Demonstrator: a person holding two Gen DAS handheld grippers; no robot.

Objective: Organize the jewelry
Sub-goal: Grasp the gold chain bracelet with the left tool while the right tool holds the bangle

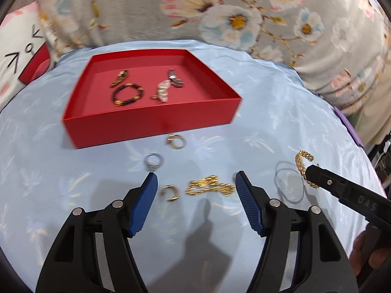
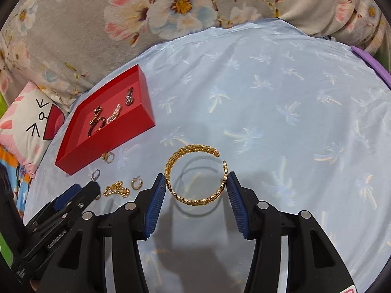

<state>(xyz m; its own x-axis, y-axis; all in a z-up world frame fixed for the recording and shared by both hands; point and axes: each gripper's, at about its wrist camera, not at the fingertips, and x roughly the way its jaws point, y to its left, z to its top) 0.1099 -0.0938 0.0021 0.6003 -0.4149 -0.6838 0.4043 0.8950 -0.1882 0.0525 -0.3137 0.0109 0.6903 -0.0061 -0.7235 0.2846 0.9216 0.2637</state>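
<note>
A red tray on the light blue cloth holds a dark bead bracelet, a gold piece and silver pieces. My left gripper is open, just above a gold chain and a small gold hoop. A silver ring and a gold ring lie further ahead. My right gripper is shut on a gold open cuff bracelet, held above the cloth with its shadow below. The cuff also shows in the left wrist view.
A floral grey blanket lies behind the cloth. A pink and white cartoon cushion sits at the left. A purple edge borders the cloth at the right.
</note>
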